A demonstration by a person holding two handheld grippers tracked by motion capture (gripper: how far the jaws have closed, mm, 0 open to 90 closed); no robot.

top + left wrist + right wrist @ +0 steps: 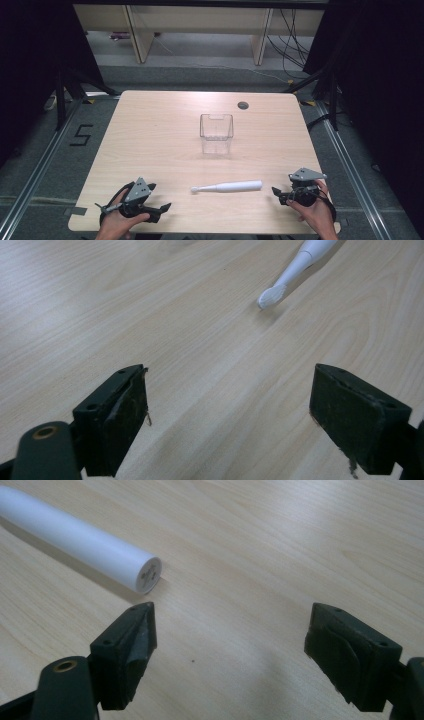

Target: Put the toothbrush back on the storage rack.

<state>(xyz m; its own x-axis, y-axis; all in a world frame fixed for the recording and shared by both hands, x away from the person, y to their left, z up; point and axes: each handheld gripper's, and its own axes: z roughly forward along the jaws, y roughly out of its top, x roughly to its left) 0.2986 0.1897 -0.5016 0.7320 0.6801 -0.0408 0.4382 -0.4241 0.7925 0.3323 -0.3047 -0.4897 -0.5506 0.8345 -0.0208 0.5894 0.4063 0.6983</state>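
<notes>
Though apart, toothbrush (227,187) between hand-held grippers.

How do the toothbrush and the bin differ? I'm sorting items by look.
The toothbrush is opaque white; the bin is clear plastic. The toothbrush lies flat, long and slim; the bin stands upright, boxy and open-topped. The toothbrush is nearer the person, the bin farther back. Both rest on the table, untouched.

Pale wooden table (150,145), dark round hole (243,105) near far edge; grey floor (40,165), black "5" mark (80,135)
</notes>
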